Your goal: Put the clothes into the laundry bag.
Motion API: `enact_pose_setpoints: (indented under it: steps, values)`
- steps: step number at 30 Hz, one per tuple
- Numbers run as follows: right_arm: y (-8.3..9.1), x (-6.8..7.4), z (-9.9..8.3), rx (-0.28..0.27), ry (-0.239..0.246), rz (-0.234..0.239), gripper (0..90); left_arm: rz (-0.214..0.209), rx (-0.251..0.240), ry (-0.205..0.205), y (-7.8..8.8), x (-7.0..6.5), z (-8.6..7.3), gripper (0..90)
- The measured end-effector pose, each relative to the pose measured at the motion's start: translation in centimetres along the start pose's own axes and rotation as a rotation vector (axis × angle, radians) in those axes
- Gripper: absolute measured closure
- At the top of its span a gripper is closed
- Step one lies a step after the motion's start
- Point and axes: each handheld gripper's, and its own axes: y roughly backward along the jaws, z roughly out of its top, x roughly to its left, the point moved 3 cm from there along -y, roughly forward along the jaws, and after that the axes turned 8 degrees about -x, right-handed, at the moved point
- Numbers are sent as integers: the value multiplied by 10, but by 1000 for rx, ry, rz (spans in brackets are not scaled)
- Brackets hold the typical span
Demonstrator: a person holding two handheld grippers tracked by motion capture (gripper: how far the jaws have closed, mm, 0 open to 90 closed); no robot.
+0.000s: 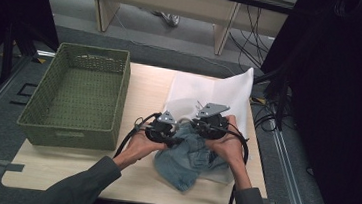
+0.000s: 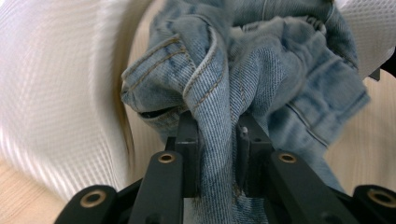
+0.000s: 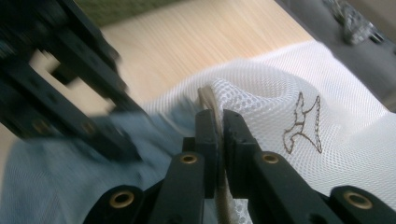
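**Denim into the mesh bag: keep the mouth wide**

Near the lower middle of the high view, the left gripper [image 1: 162, 130] pinches a fold of the denim garment [image 1: 188, 158], jaws clamped tight on the cloth. The right gripper [image 1: 210, 123] is closed on the hem of the white mesh bag [image 1: 205, 92] (logo side up). Judging from this, lift the hem high before feeding the denim in.

Dim high view, motion blur in gripper views
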Motion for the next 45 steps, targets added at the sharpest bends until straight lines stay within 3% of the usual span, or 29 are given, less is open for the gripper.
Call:
enact_pose_setpoints:
  steps: [1,2,3,5,6,7,9,11,12,13,14,15,18,19,20,25,26,27,29,30,32,34,36,37,39,40,41,42,45]
  values:
    - [3,3,3,-9,10,10,863,0,0,0,0,0,0,730]
    - [6,7,6,-18,34,23,864,22,-19,-7,-1,-2,3,728]
    - [8,10,7,-11,27,23,863,58,-20,-16,-1,1,5,726]
    - [12,12,7,-11,38,16,864,145,-29,30,-4,13,5,721]
    - [13,11,6,-10,50,18,864,172,-18,47,-7,21,3,717]
    - [13,11,6,-10,50,18,864,172,-18,47,-7,21,3,713]
    - [13,10,0,1,22,10,864,224,-16,149,-14,39,-5,699]
    - [12,8,-2,13,36,21,864,213,-13,163,-14,40,-7,634]
    - [9,8,-8,17,22,10,863,177,0,181,-8,36,-7,552]
    - [8,7,-11,37,11,27,863,177,0,181,-8,36,-7,508]
    - [7,5,-13,27,20,17,861,164,0,176,5,31,-5,441]
    - [6,6,-16,36,-5,8,860,156,4,171,13,27,-4,399]
    - [6,4,-21,37,-3,1,856,156,6,107,37,14,-4,343]
    - [7,3,-22,40,-11,-4,854,156,6,107,37,14,-4,326]
    - [7,2,-22,31,6,6,853,153,37,68,48,9,-10,310]
    - [9,4,-22,36,0,2,852,139,101,40,50,5,-32,231]
    - [10,5,-23,50,4,11,853,139,148,15,45,8,-40,214]
    - [9,5,-23,41,2,-1,853,138,195,21,35,10,-49,217]
    - [9,7,-24,48,7,12,853,139,209,21,29,11,-52,236]
    - [8,7,-24,46,10,15,853,128,225,-12,18,12,-56,361]
    - [8,7,-25,47,7,18,854,151,202,-79,12,15,-54,604]
    - [8,8,-26,48,7,25,855,162,157,-46,11,14,-50,760]
    - [7,9,-24,42,7,35,857,170,135,-48,14,13,-45,797]
    - [7,11,-23,38,3,36,857,169,108,-68,20,11,-32,801]
    - [8,12,-17,20,-19,47,859,165,41,-45,24,11,-11,801]
    - [8,12,-14,7,-8,50,859,171,31,-63,23,14,-1,801]
    - [9,13,-11,6,-5,47,859,185,14,-54,19,15,5,800]
    - [9,13,-11,6,-5,47,859,185,14,-54,19,15,5,800]
    - [6,13,-13,13,-4,45,860,241,46,-47,-11,30,-6,776]
